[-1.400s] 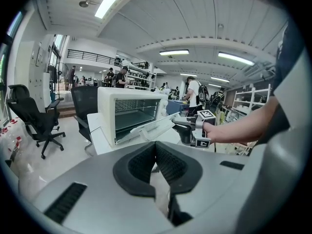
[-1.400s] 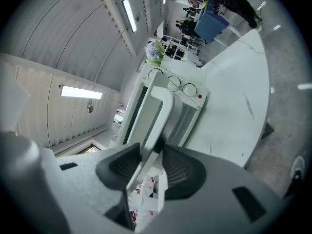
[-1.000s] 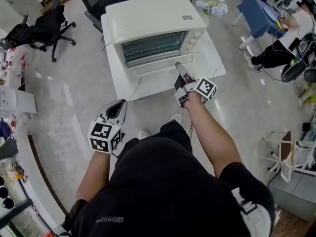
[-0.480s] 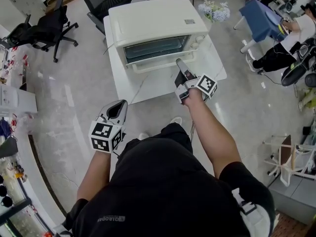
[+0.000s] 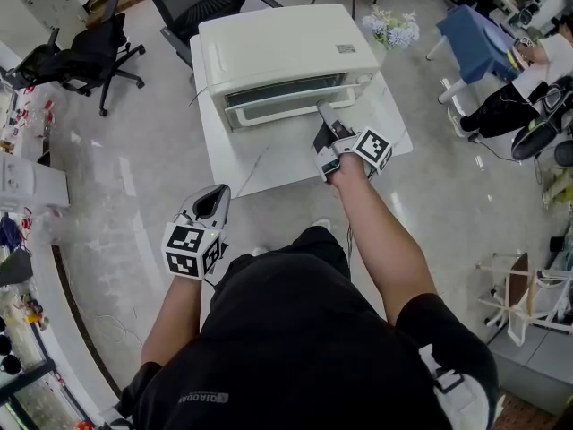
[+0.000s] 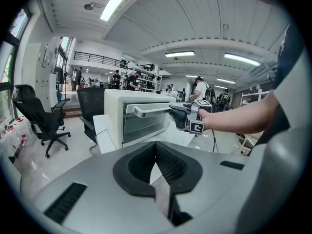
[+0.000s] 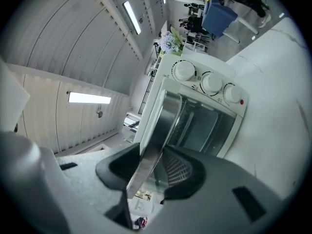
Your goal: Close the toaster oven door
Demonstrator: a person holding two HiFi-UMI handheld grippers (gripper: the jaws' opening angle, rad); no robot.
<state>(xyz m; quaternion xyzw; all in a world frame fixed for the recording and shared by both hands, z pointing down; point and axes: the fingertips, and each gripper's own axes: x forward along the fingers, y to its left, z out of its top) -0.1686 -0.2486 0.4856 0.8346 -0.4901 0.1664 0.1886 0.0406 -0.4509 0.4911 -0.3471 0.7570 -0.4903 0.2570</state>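
Up on the white table (image 5: pixel 269 164), just ahead of right gripper (image 5: pixel 325 119): toaster oven (image 5: pixel 282 38), front turned toward the person, door (image 5: pixel 286 110) tipped nearly upright, only a narrow gap showing along its top edge. Clamped on the handle (image 6: pixel 151 110) near its right end, right gripper, bar caught between both pads (plain in the right gripper view, bar straight through the jaws). Long axis of handle: left to right across the oven front, square to the gripper's reach, forward and slightly up from the wrist. Hinged along the bottom, judging by the lean; hence, most likely, a short push away from the body and a touch upward to seat door against frame. Low and well apart from the table, left gripper (image 5: pixel 213 202): pads pressed together on nothing, pointed toward the oven from the near left. Far nearer, then, the right; no call for the left. Worth keeping the pinch until door meets frame, to guard against a drop back open.
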